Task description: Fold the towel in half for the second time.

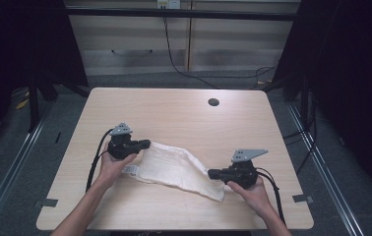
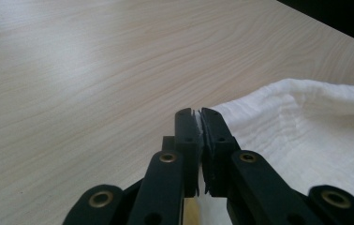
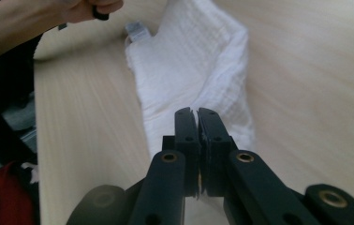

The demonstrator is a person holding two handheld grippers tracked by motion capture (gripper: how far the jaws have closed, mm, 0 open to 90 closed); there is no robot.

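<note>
A white textured towel (image 1: 174,169) lies stretched across the near half of the wooden table (image 1: 174,110), running from the left down to the right. My left gripper (image 1: 148,143) is shut on the towel's upper left edge. In the left gripper view a sliver of white cloth (image 2: 306,131) shows between the closed jaws of that gripper (image 2: 199,112). My right gripper (image 1: 209,173) is shut on the towel's right end. In the right gripper view the towel (image 3: 189,65) runs away from its closed jaws (image 3: 197,111) toward the other hand (image 3: 86,7).
A small sewn label (image 1: 129,169) sticks out at the towel's left end, near the left hand. A round cable hole (image 1: 213,102) sits in the table's far right part. Cabinets and a dangling cable stand behind the table.
</note>
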